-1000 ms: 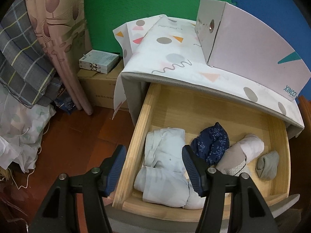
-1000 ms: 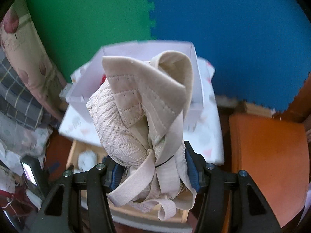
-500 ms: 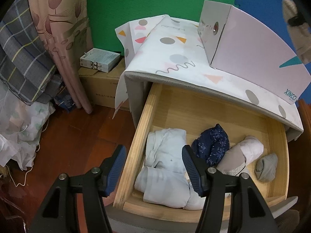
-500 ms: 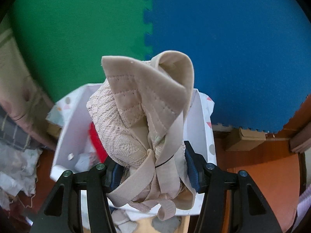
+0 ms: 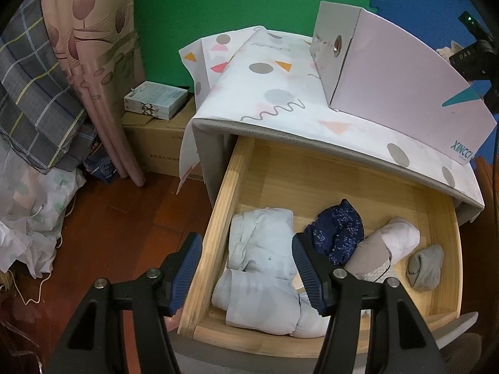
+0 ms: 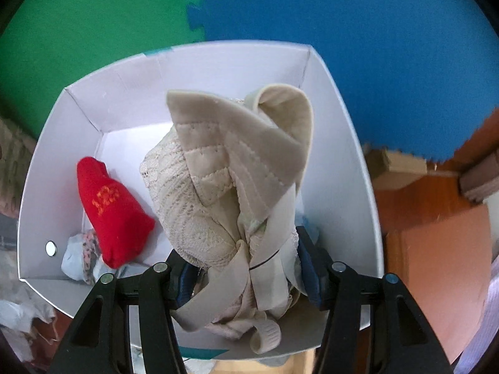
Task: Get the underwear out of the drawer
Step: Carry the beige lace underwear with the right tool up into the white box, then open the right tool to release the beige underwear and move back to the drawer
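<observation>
My right gripper (image 6: 246, 277) is shut on a beige lace bra (image 6: 230, 193) and holds it over the open white box (image 6: 340, 143). A red rolled garment (image 6: 112, 208) and a small pale bundle (image 6: 79, 258) lie inside the box. My left gripper (image 5: 246, 268) is open and empty above the front left of the open wooden drawer (image 5: 218, 218). The drawer holds pale blue folded clothes (image 5: 259, 265), a navy speckled garment (image 5: 338, 233), a pinkish rolled piece (image 5: 386, 243) and a grey sock (image 5: 425, 268). The right gripper also shows at the far right edge of the left wrist view (image 5: 477, 59).
The white box (image 5: 405, 84) stands on the cabinet top, which a patterned cloth (image 5: 280, 93) covers. Curtains (image 5: 93, 62) and a plaid fabric (image 5: 34, 93) hang at the left. A cardboard carton (image 5: 159, 143) with a small box (image 5: 156, 99) sits on the wooden floor.
My right gripper has carried the bra up and forward until it is over the white box, whose inside now shows. The left gripper has stayed still.
</observation>
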`<state>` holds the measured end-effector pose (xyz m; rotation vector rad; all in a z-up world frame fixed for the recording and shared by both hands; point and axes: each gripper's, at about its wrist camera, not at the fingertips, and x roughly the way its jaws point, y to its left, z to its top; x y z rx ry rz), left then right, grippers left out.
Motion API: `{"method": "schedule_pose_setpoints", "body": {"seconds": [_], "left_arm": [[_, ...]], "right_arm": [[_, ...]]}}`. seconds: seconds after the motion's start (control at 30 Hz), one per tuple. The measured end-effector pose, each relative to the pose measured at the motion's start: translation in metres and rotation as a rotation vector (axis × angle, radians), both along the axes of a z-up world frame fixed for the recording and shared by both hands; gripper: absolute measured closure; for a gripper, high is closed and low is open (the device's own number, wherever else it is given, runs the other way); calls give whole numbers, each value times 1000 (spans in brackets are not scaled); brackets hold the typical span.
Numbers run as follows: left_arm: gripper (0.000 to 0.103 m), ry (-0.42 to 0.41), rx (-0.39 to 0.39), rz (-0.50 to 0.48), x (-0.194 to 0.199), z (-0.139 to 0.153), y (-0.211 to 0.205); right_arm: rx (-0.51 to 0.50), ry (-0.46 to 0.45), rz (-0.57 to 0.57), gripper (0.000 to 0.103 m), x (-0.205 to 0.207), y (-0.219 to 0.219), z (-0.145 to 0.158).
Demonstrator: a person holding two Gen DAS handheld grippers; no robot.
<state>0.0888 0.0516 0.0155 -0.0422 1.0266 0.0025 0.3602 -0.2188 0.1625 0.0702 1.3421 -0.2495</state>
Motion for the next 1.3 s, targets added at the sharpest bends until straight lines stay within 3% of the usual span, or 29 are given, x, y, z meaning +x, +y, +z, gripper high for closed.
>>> {"method": "schedule_pose_setpoints", "body": {"seconds": [0.3, 0.43, 0.57, 0.83, 1.07, 1.17, 1.3], "left_arm": [[42, -6, -5, 3, -2, 1, 0], [42, -5, -5, 5, -2, 1, 0], [42, 0, -4, 3, -1, 1, -1], [42, 12, -4, -4, 2, 0, -2], [42, 56, -44, -3, 7, -7, 3], [42, 90, -60, -21, 9, -13, 2], [42, 134, -83, -82, 11, -20, -7]], "right_arm": [[15, 31, -31, 48, -14, 12, -6], [-7, 29, -5, 38, -14, 15, -7], [-26, -10, 43, 25, -17, 26, 2], [-35, -85, 92, 24, -36, 26, 43], [-11, -89, 152, 24, -86, 22, 70], [0, -51, 190, 24, -117, 20, 64], [28, 30, 231, 24, -150, 18, 33]]}}
